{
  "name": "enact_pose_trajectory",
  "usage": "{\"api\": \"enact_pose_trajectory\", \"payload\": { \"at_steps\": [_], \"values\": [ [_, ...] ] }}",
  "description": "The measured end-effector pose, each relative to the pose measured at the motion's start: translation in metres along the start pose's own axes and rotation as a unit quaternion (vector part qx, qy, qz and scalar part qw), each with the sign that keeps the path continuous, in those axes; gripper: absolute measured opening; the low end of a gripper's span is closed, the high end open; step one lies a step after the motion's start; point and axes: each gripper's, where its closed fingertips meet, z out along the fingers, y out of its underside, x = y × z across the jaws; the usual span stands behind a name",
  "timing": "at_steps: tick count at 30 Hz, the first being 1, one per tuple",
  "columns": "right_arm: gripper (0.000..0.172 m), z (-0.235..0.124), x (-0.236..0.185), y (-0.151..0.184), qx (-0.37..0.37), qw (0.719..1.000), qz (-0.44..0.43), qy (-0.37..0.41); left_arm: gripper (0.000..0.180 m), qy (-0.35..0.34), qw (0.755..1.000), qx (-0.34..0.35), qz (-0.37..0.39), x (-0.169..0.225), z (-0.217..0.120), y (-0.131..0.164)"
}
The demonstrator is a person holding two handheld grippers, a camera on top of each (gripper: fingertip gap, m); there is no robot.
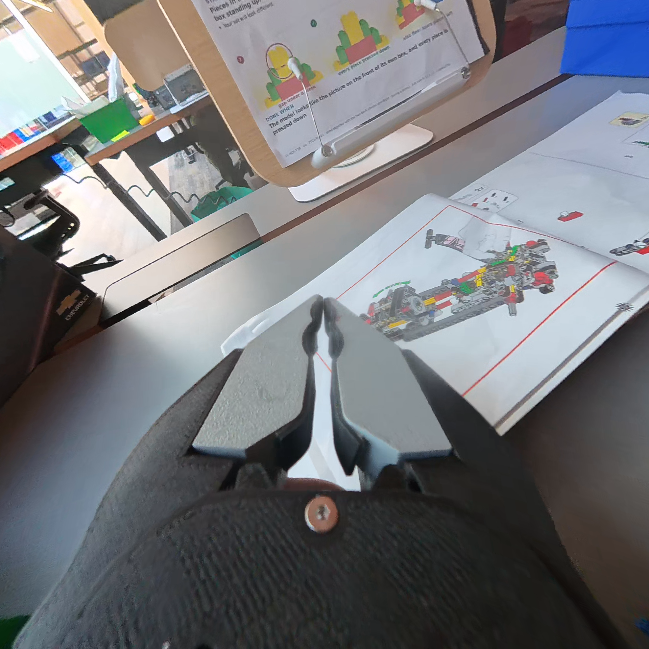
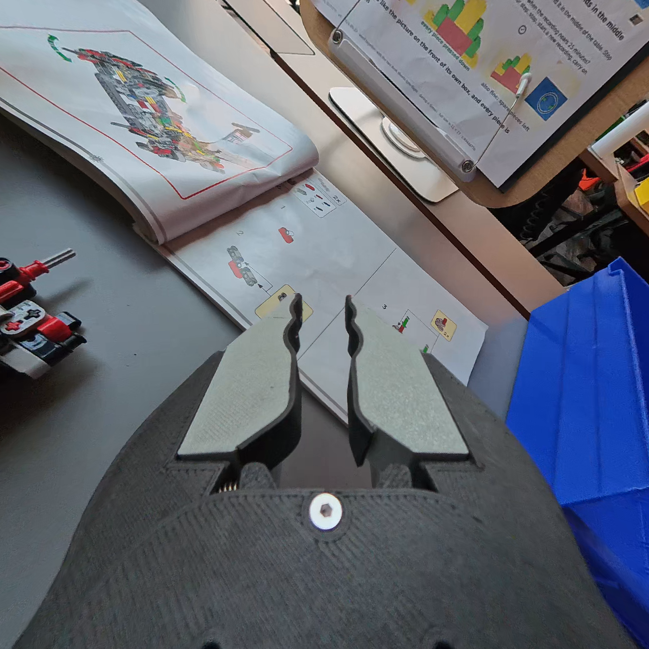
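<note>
An open instruction booklet lies on the grey table. My left gripper is shut, its fingertips touching each other just over the left edge of the booklet's left page. I cannot tell whether a sheet is pinched between them. My right gripper is open and empty, and hovers over the booklet's right page. The left pages bulge up in a curved stack. A partly built red, black and white brick model lies on the table to the left of the right gripper.
A blue plastic bin stands close to the right of the right gripper. A wooden stand with a printed sheet is at the table's far edge. A dark box is at the left, and other desks stand behind. Spacing between my two grippers at the tips: around 30 cm.
</note>
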Motion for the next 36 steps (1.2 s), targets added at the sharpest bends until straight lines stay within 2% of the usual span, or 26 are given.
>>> {"api": "enact_pose_trajectory", "payload": {
  "at_steps": [5, 14, 17, 20, 26, 32, 36],
  "values": [
    [0.022, -0.001, -0.001, -0.002, 0.010, 1.000, 0.016, -0.014, 0.000, -0.055, 0.998, -0.007, -0.004, -0.016, 0.004, 0.004],
    [0.022, 0.001, -0.012, -0.006, 0.017, 0.999, 0.034, -0.032, 0.000, -0.082, 0.997, 0.005, -0.011, -0.028, -0.002, -0.003],
    [0.023, 0.002, -0.018, -0.010, 0.027, 0.998, 0.042, -0.046, 0.002, -0.069, 0.997, 0.012, -0.026, -0.025, -0.003, -0.006],
    [0.025, 0.002, -0.021, -0.012, 0.036, 0.996, 0.050, -0.060, 0.033, -0.037, 0.999, 0.021, -0.033, -0.018, -0.004, -0.008],
    [0.031, -0.005, -0.009, -0.011, 0.056, 0.993, 0.084, -0.061, 0.044, 0.053, 0.993, 0.038, -0.099, -0.002, -0.008, -0.011],
    [0.033, -0.017, 0.004, -0.012, 0.079, 0.989, 0.112, -0.054, 0.044, 0.067, 0.990, 0.068, -0.102, -0.001, -0.017, -0.018],
    [0.030, -0.024, 0.008, -0.012, 0.096, 0.984, 0.135, -0.068, 0.044, 0.106, 0.983, 0.080, -0.129, 0.010, -0.021, -0.021]
  ]
}}
